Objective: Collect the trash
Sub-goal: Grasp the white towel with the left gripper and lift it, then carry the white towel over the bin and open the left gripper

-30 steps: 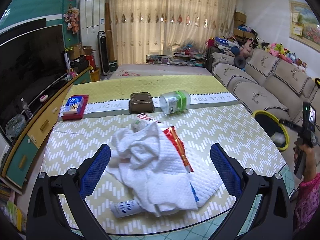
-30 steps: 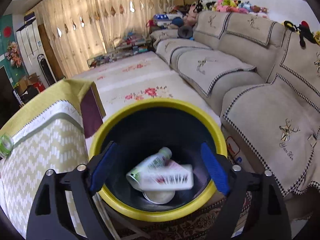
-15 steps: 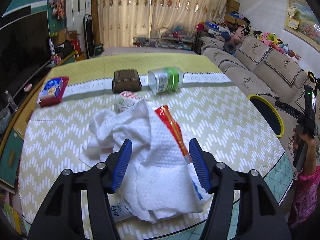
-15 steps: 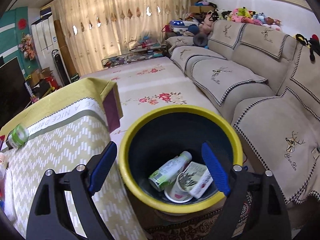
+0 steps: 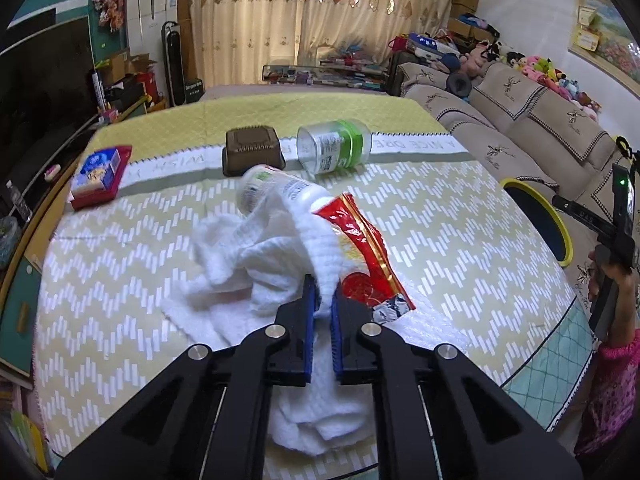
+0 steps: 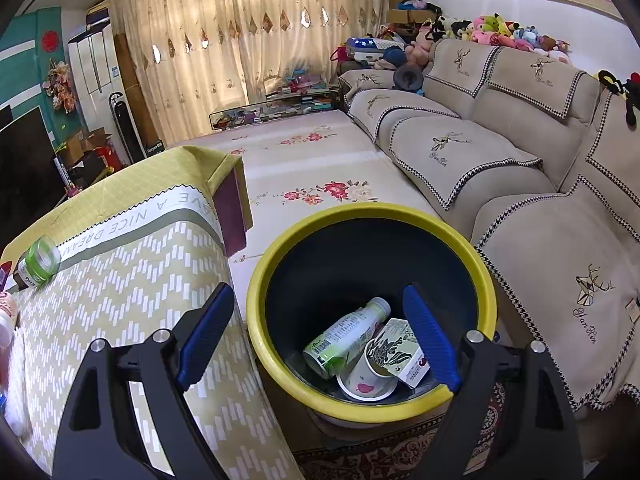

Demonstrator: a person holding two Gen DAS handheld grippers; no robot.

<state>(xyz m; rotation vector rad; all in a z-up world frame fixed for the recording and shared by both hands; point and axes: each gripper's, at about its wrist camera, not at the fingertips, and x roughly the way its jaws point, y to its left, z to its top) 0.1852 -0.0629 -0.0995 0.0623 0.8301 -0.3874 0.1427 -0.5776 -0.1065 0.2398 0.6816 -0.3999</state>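
In the left wrist view a crumpled white paper towel (image 5: pixel 256 280) lies on the yellow patterned table (image 5: pixel 460 224). My left gripper (image 5: pixel 322 300) is shut on a fold of it. A red snack wrapper (image 5: pixel 362 252) rests on the towel, and a white plastic bottle (image 5: pixel 276 192) pokes out behind it. In the right wrist view my right gripper (image 6: pixel 316 324) stands open and holds nothing, above the yellow-rimmed dark bin (image 6: pixel 424 220). Inside the bin lie a green-labelled bottle (image 6: pixel 344 336), a paper cup (image 6: pixel 368 376) and a small carton (image 6: pixel 404 348).
Further back on the table are a brown square container (image 5: pixel 252 150), a clear jar with a green band (image 5: pixel 336 146) on its side and a red tray (image 5: pixel 102 176). The bin (image 5: pixel 548 216) stands off the table's right edge, by a beige sofa (image 6: pixel 520 152). A person's hand (image 5: pixel 612 280) holds the other gripper.
My left gripper dropped onto the white paper towel and closed from wide open to shut, bunching a fold. The right gripper drew left, away from over the bin, jaws unchanged.
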